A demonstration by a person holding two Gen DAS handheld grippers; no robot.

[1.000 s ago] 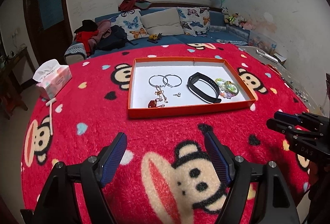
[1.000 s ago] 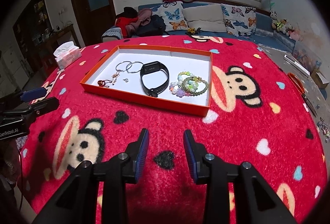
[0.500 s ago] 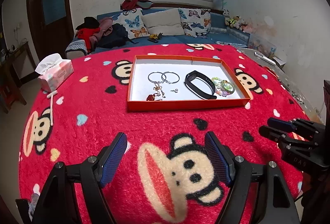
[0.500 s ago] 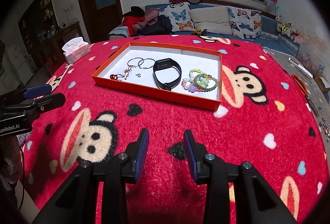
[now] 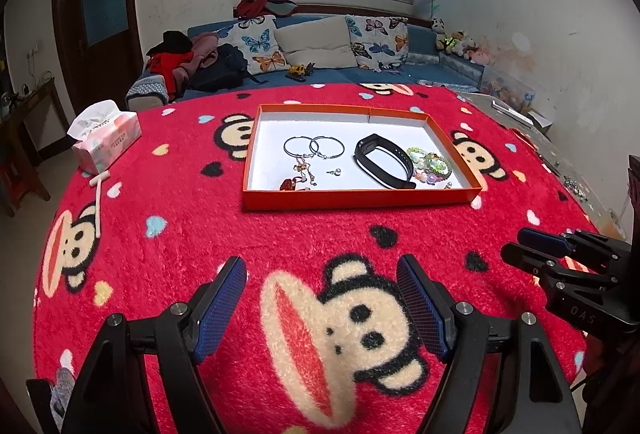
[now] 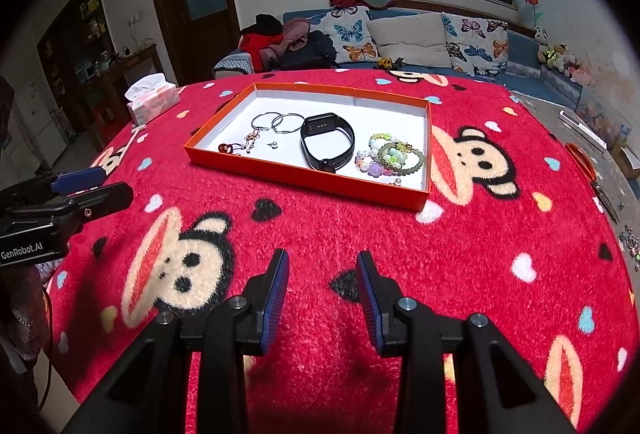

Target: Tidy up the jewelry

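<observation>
An orange tray [image 5: 360,199] [image 6: 304,176] with a white floor lies on the red monkey-print cloth. It holds two silver hoops [image 5: 314,146] [image 6: 276,122], a pendant chain [image 5: 302,174], a small pearl stud [image 5: 337,172], a black wristband [image 5: 384,160] [image 6: 328,140] and beaded bracelets [image 5: 430,164] [image 6: 394,156]. My left gripper [image 5: 322,298] is open and empty, well short of the tray. My right gripper [image 6: 322,290] is open and empty, also short of the tray; it shows at the right of the left wrist view [image 5: 560,258].
A pink tissue pack [image 5: 106,140] [image 6: 152,100] and a white stick [image 5: 98,194] lie at the cloth's left. Orange scissors [image 6: 588,170] and loose beads [image 6: 632,246] lie off the cloth at the right. A sofa [image 5: 320,50] stands behind.
Both grippers have pulled back and risen from the tray, which looks smaller and farther now. Both stay open and empty. The jewelry has not moved.
</observation>
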